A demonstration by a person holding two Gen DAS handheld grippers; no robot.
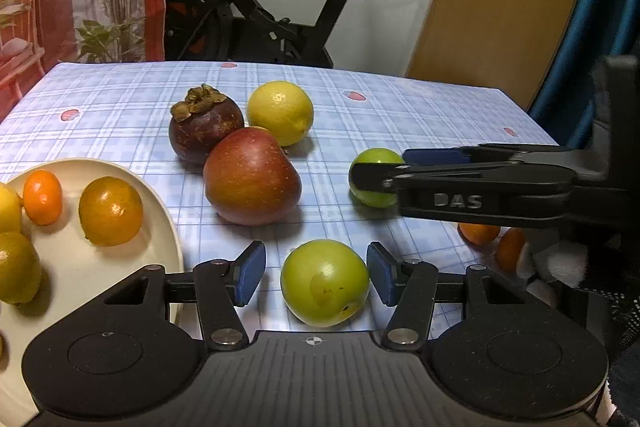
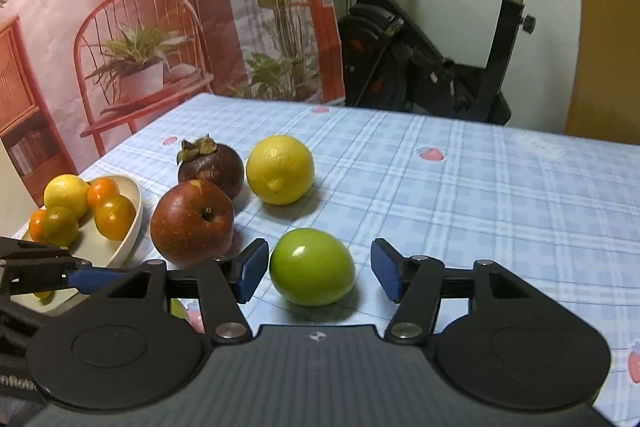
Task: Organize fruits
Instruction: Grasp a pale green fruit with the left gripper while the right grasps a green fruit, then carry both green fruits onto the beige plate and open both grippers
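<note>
On the blue checked tablecloth [image 1: 120, 99], a green round fruit [image 1: 325, 283] lies between the pads of my left gripper [image 1: 316, 275], which is open with a gap on both sides. A second green fruit [image 2: 312, 267] sits between the pads of my right gripper [image 2: 320, 269], also open and not touching it. From the left wrist view the right gripper [image 1: 380, 167] reaches in from the right around that fruit [image 1: 370, 187]. A red apple [image 1: 252, 179], a dark mangosteen [image 1: 204, 131] and a lemon [image 1: 280, 111] stand together behind.
A cream plate [image 1: 120, 171] at the left holds several oranges and yellow citrus [image 1: 110, 211]. Two small oranges [image 1: 478, 233] lie under the right gripper's arm. Beyond the table's far edge are an exercise bike [image 1: 260, 15] and a printed backdrop [image 2: 140, 27].
</note>
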